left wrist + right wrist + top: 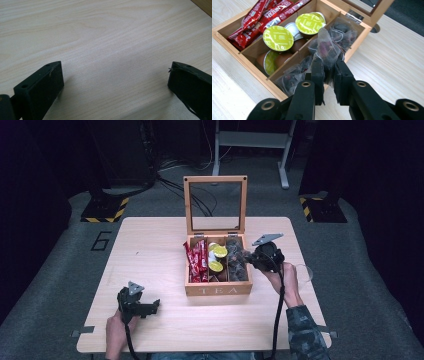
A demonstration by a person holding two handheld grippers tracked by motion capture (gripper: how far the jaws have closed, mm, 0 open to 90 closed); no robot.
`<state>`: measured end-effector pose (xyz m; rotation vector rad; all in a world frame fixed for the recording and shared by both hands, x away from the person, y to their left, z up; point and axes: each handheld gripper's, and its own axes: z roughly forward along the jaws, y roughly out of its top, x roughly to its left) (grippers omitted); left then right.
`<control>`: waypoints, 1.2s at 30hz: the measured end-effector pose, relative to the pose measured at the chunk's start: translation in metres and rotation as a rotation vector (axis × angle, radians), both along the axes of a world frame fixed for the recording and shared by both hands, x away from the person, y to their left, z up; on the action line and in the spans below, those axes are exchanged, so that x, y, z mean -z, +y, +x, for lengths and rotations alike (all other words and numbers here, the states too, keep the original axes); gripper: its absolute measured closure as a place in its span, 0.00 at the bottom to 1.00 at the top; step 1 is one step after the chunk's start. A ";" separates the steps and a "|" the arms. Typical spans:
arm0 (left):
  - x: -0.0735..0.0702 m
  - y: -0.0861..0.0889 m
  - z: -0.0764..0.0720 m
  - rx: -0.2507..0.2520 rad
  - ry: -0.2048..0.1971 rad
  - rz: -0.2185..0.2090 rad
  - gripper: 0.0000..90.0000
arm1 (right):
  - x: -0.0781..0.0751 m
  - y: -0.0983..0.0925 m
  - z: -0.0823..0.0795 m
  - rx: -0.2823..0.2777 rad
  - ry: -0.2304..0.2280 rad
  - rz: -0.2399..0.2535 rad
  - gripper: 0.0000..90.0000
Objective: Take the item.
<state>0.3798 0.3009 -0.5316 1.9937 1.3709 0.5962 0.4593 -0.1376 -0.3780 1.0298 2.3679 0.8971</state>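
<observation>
A pale wooden desk (150, 245) carries a wooden tea box (218, 289) at its middle, lid upright toward the far edge. The right gripper (329, 72), jaws clamped on a clear tea sachet (327, 48), holds it upright above the box's right compartment. The left gripper (115, 77) rests near the desk's near-left corner, jaws wide apart.

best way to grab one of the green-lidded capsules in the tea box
Judging by its pose, come from straight above and pinch the flat round lid rim of the top capsule. It lies lid-up on the pile in the middle compartment, and the dividers block any side approach.
</observation>
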 end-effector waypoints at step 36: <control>0.000 0.000 0.000 0.000 0.000 0.000 0.00 | -0.011 -0.053 -0.020 0.139 -0.033 -0.034 0.89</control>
